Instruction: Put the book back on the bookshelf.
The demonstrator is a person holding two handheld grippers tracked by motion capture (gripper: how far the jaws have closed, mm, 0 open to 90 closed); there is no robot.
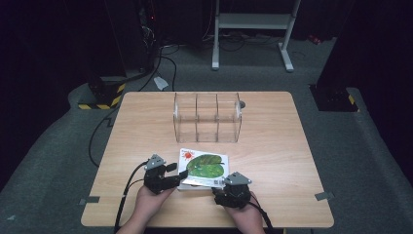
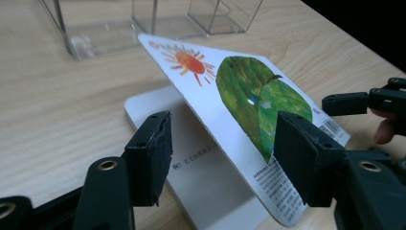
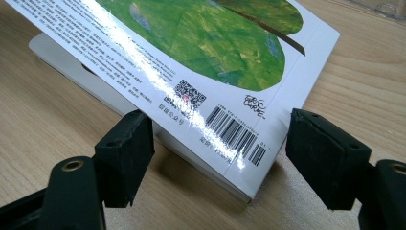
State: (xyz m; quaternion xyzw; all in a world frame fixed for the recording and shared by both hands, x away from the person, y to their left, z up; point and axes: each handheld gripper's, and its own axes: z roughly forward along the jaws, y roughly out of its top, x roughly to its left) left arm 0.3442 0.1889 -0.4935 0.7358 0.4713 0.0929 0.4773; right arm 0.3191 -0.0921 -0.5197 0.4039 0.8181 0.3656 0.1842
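1. A dark room with grey carpet surrounds a pale wooden table [image 1: 272, 146]; a white metal stand [image 1: 253, 22] sits at the top centre of the high view.
2. The left gripper [image 1: 176, 174], at the lower centre-left of the high view, has its 2 jaws standing wide. The raised cover passes between them, and no pad presses on it.
3. The right gripper [image 1: 220, 184], lower centre, is also spread wide. Its jaws flank the barcode corner of the book without pinching it.
4. The picture book [image 1: 203, 168], white with a green leaf and an orange sun, lies just above both hands. In the left gripper view its cover [image 2: 239, 91] tilts up off the white page [image 2: 201, 182] beneath.
5. A clear 3-compartment organizer [image 1: 207, 117] stands above the book, near the frame's centre.
6. Judgement: the step looks like taking hold of the book. It would go best with the right pads closing squarely on the spine corner, and the left catching the cover edge gently so the glossy board does not slip or bend.
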